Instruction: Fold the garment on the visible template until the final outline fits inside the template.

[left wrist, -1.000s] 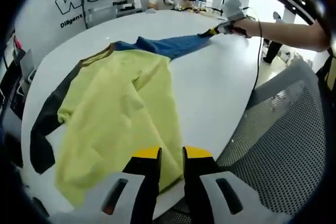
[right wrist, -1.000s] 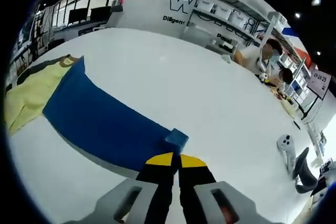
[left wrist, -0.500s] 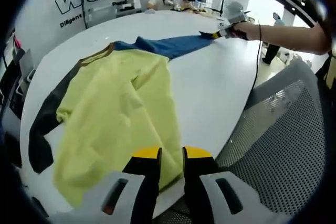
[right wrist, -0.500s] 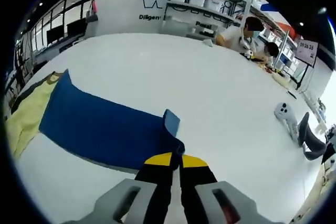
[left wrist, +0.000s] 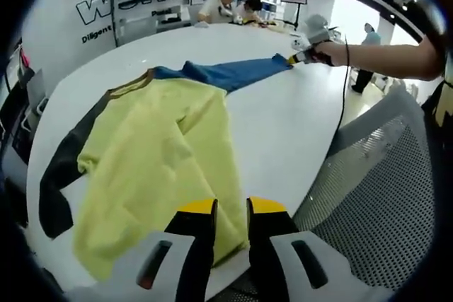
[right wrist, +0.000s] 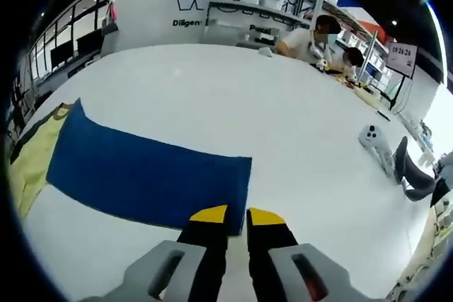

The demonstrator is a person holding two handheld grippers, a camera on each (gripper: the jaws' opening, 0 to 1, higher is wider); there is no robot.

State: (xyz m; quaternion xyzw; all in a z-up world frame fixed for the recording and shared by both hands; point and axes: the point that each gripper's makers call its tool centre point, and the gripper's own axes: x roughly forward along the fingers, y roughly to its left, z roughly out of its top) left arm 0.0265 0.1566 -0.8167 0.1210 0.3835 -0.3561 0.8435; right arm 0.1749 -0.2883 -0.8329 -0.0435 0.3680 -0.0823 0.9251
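A yellow sweatshirt (left wrist: 159, 153) with one blue sleeve (left wrist: 230, 73) and one dark sleeve (left wrist: 60, 167) lies spread across the round white counter (left wrist: 283, 129) in my left gripper view, its hem reaching the near counter edge. My left gripper (left wrist: 230, 206) hangs over that hem with its yellow-tipped jaws set slightly apart; I cannot tell whether any cloth sits between them. Beside the counter stands a grey mesh chair (left wrist: 375, 196). Across the counter, a bare forearm (left wrist: 386, 54) stretches in from the right, its hand holding my right gripper (left wrist: 291, 59) at the cuff end of the blue sleeve.

From my right gripper view, the blue sleeve (right wrist: 148, 178) lies flat and straight, running away towards the yellow body (right wrist: 28, 160) at the far left. My right gripper (right wrist: 230, 213) sits at the cuff's edge, jaws slightly spread, nothing visibly pinched. A white handheld controller (right wrist: 374, 141) rests well apart on the counter (right wrist: 233, 97), and seated people (right wrist: 311, 40) work before shelving at the far side.
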